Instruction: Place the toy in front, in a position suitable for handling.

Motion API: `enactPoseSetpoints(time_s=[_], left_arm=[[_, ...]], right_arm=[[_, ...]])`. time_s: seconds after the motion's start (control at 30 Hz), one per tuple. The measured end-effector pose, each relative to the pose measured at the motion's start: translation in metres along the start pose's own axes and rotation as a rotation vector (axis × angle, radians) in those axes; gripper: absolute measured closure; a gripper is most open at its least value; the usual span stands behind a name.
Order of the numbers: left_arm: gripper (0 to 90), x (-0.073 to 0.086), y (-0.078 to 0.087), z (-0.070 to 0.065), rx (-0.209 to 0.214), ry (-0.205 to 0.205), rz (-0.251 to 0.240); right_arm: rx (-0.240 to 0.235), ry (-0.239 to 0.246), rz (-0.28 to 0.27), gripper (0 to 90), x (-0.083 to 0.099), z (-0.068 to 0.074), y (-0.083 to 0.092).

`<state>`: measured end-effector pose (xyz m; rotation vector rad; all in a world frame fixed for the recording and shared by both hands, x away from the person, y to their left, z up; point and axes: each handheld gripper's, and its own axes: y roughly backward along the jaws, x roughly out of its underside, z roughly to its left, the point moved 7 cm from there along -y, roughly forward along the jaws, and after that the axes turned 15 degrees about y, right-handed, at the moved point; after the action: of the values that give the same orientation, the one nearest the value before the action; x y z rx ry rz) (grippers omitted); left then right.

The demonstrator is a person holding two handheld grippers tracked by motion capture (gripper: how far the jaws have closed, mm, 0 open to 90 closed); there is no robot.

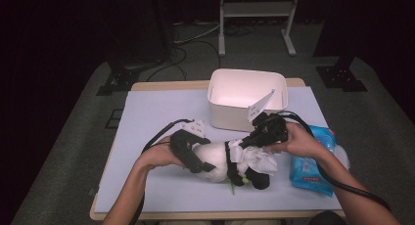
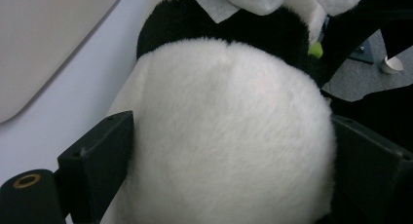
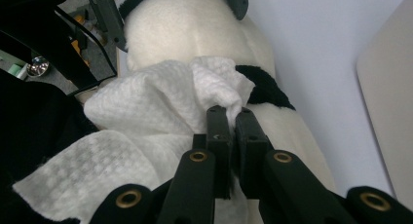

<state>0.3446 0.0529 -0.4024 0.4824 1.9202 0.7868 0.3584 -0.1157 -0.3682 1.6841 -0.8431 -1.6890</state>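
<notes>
— White plush fur of the toy panda (image 2: pixel 229 131) was seen closest to the lens in the left gripper view; what was recorded around it?

— Black jaws were seen at the lower left and lower right of that frame, spread wide, with the panda's white body set between them and pressed at both sides. In the high view, the left gripper (image 1: pixel 193 154) was placed left of centre, clamped across the panda (image 1: pixel 215 161), which was laid on the pale blue mat (image 1: pixel 147 117).

— And further right?

— At the centre of the high view, the right gripper (image 1: pixel 254 139) was held over the panda's dark end. In the right gripper view, its jaws were seen drawn together on a fold of a white wipe (image 3: pixel 160 107), which was draped over the panda (image 3: pixel 195 24).

— What was noted beyond?

— A white bin (image 1: pixel 244 95) was set at upper centre, and a blue wipes packet (image 1: pixel 313 161) was laid at the right edge of the mat.
</notes>
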Motion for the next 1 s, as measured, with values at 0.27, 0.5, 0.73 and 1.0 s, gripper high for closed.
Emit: enactPoseSetpoints(time_s=[0.27,0.5,0.73,1.0], left_arm=[[8.2,-0.003,0.019,0.002,-0.001,0.056,-0.034],[7.6,0.013,0.007,0.002,0.011,0.087,0.04],[0.4,0.023,-0.015,0.005,0.049,0.134,0.093],[20.5,0.025,-0.015,0.004,0.054,0.098,0.042]], right_arm=[[-0.039,0.033,0.027,86.0,-0.005,0.011,-0.01],[-0.043,0.045,0.039,86.0,-0.007,0.017,-0.011],[-0.061,0.061,0.06,85.9,-0.007,0.024,-0.012],[0.007,0.072,0.047,86.1,-0.016,0.013,-0.004]])
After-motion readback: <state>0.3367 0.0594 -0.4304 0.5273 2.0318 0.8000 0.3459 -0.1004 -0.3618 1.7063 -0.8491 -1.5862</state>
